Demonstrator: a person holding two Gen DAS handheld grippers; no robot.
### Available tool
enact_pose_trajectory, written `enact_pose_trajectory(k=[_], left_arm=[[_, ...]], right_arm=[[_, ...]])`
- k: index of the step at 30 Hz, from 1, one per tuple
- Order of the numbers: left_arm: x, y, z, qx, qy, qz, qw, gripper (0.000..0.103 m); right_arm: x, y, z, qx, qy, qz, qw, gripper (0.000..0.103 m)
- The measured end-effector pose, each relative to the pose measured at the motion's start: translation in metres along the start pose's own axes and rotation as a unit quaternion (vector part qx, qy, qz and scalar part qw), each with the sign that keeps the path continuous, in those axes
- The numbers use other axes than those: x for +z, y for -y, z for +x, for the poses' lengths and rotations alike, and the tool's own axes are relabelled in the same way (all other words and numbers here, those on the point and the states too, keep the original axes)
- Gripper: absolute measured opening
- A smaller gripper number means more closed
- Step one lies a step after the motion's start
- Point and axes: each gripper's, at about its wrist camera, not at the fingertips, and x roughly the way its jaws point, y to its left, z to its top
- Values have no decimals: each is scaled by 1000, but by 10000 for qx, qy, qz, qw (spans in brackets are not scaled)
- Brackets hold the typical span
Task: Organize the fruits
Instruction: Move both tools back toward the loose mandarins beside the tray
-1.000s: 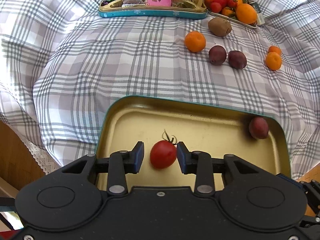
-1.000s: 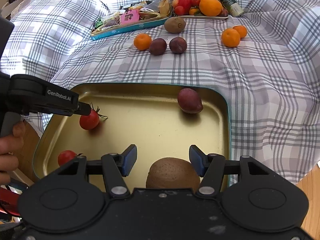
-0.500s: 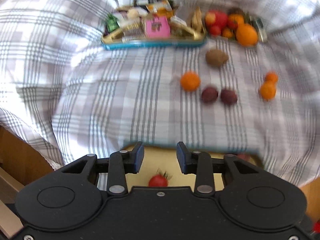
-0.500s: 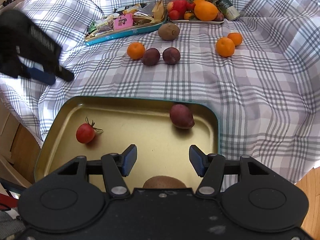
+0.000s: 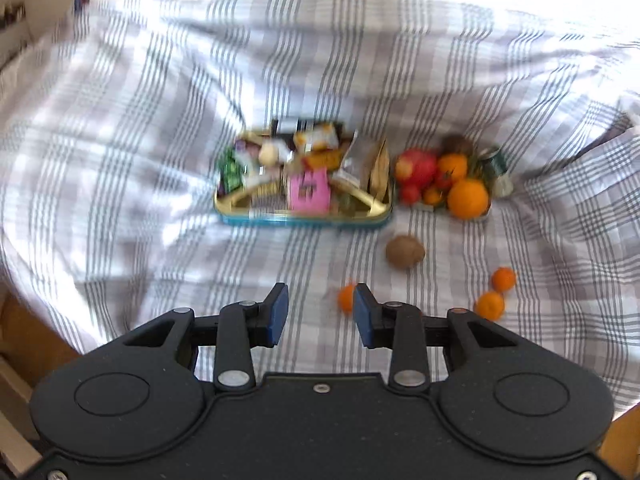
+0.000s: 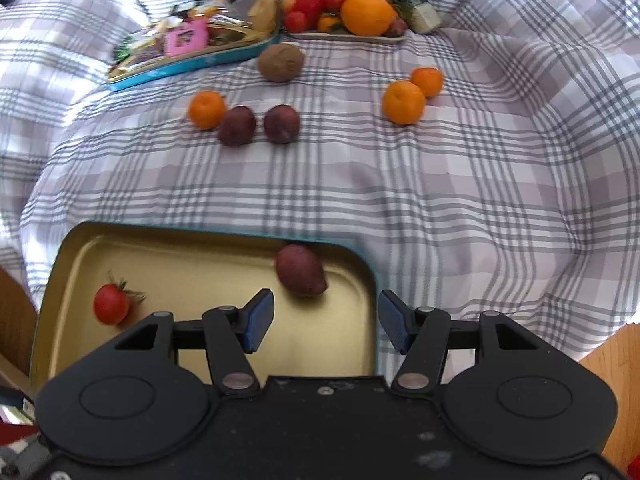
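Observation:
In the right wrist view a gold tray [image 6: 200, 240] lies on the checked cloth and holds a red tomato [image 6: 111, 309] and a dark plum [image 6: 300, 274]. My right gripper [image 6: 326, 326] hovers over the tray's near right corner, open and empty. On the cloth beyond lie a mandarin [image 6: 206, 109], two plums [image 6: 236, 125] [image 6: 281, 124], a kiwi [image 6: 280, 62] and two more mandarins [image 6: 403, 102]. My left gripper [image 5: 320, 314] hangs high above the cloth, its jaws narrowly apart with nothing between them. A mandarin [image 5: 346, 298] shows past its right finger. This view is blurred.
A blue-rimmed tin of snacks [image 6: 192, 60] and a plate of mixed fruit [image 6: 348, 36] with a large orange [image 6: 367, 14] stand at the back. The cloth rises in folds on the far side and the right. Wooden floor [image 6: 608, 360] shows at the near right.
My left gripper rose away from the tray, leaving the tomato there, and left the right wrist view. My right gripper drew back; the kiwi beneath it slid out of sight.

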Motion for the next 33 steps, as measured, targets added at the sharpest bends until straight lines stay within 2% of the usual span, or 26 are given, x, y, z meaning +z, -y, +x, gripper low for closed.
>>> enact_pose_trajectory(k=[2, 7, 9, 12, 18, 25, 28, 33], left_arm=[[2, 5, -4, -24, 30, 121, 9999, 44], [3, 15, -12, -443, -96, 590, 9972, 44], [5, 13, -12, -623, -94, 620, 9961, 44], [11, 13, -5, -726, -337, 771, 9938, 44], [28, 6, 15, -738, -608, 671, 9932, 44], [21, 10, 64, -721, -810, 1013, 9889, 44], [8, 9, 95, -762, -764, 1231, 9865, 44], [-23, 4, 154, -541, -876, 1573, 9822, 45]], right_arm=[[5, 1, 2, -103, -26, 48, 9999, 61], [19, -1, 7, -250, -36, 141, 9996, 61], [25, -3, 9, -274, -70, 143, 9995, 61], [33, -5, 14, -308, -89, 111, 9994, 61], [49, -2, 24, -301, -96, 170, 9994, 61], [67, 18, 33, -341, 147, 417, 9984, 61], [76, 30, 37, -326, 409, 602, 9968, 61], [91, 43, 51, -295, 731, 686, 9945, 61]])
